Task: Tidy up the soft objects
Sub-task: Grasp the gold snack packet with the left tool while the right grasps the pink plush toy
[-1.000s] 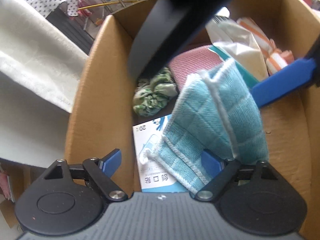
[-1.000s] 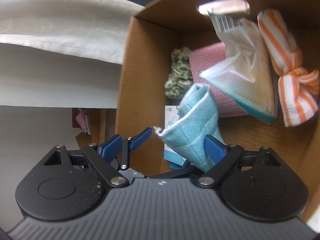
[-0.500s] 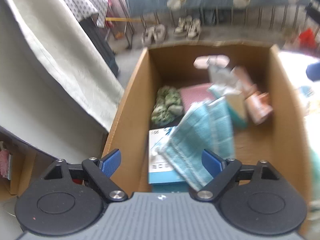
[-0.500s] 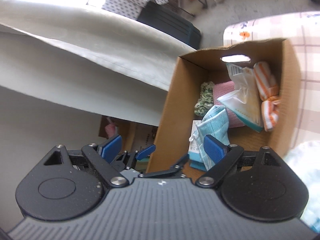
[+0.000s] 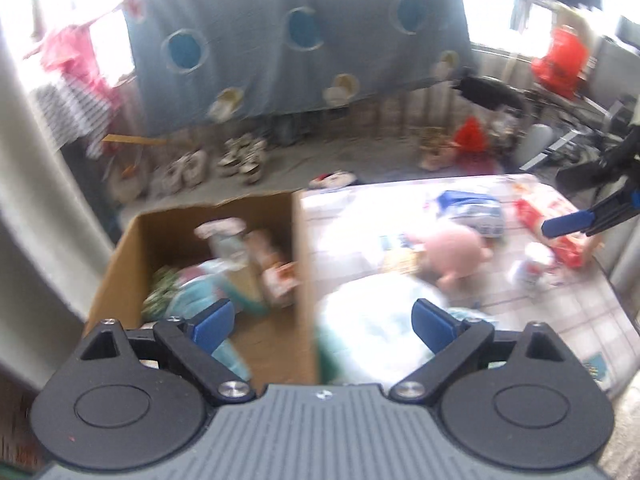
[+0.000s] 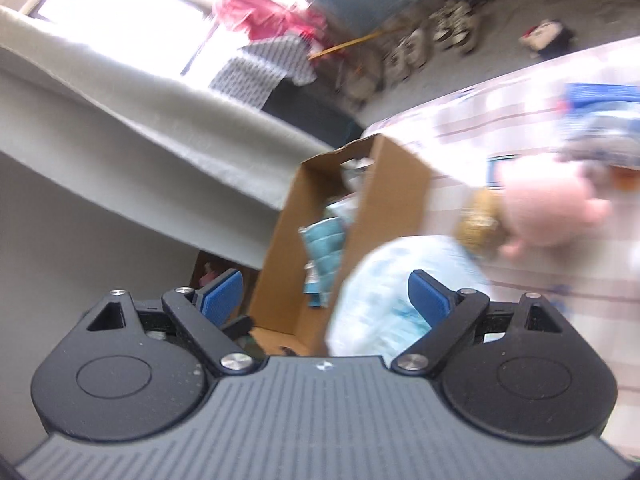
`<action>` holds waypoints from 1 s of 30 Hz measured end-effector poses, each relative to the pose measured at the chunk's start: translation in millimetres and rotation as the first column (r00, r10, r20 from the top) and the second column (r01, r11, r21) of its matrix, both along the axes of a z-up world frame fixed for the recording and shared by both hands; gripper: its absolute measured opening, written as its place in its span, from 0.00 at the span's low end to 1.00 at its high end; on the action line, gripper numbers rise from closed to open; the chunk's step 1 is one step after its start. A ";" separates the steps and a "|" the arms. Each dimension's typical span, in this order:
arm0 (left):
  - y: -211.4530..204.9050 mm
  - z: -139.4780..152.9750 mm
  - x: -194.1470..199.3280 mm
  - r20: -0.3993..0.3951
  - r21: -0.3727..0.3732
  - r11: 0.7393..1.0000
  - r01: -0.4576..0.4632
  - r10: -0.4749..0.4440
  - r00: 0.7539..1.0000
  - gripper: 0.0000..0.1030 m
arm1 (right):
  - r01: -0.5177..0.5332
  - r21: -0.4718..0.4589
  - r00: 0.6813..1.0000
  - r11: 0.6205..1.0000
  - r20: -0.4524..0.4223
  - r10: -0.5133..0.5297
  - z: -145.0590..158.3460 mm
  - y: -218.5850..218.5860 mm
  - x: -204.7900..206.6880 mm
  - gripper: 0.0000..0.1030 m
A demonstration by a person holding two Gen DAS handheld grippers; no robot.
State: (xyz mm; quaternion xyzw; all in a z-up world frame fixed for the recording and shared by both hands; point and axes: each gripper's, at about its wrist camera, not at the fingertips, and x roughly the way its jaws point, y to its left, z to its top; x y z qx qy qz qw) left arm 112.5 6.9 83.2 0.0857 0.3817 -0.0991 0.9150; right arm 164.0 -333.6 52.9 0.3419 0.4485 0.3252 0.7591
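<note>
The left gripper (image 5: 320, 322) has its blue pads spread wide, and its jaws are opening; nothing is pressed between them. Beyond its left pad stands the open brown cardboard box (image 5: 301, 280), and the right wall of that box runs up the middle of the gap. Inside the box, just past the left pad, lies the light blue checked cloth (image 5: 192, 296), beside a green patterned fabric bundle (image 5: 158, 290), with an orange-and-white striped rolled towel (image 5: 276, 276) deeper in; blur hides their finer detail. Ahead of the right pad a pale blue-and-white soft package (image 5: 372, 320) rests on the white checked tablecloth (image 5: 540, 320), close against the box's outer wall. Farther ahead and to the right lies a pink round-headed plush toy (image 5: 456, 252).

The right gripper (image 6: 325, 294) also stands wide apart and grips nothing. The same box (image 6: 396, 184) rises ahead of its gap, tilted in this view, with the blue cloth (image 6: 326, 240) showing inside it. The pale package (image 6: 384, 288) sits just before the right pad, though whether it touches the pad I cannot tell. The plush toy (image 6: 544, 204) lies beyond, to the right. In the left wrist view, the right gripper (image 5: 576, 220) shows at the far right edge.
</note>
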 end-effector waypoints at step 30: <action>-131.7 -145.2 214.5 -0.422 0.227 0.944 0.240 -0.127 0.898 0.87 | -0.099 -0.588 0.965 0.802 0.138 0.221 -100.8 18.9 70.2 0.88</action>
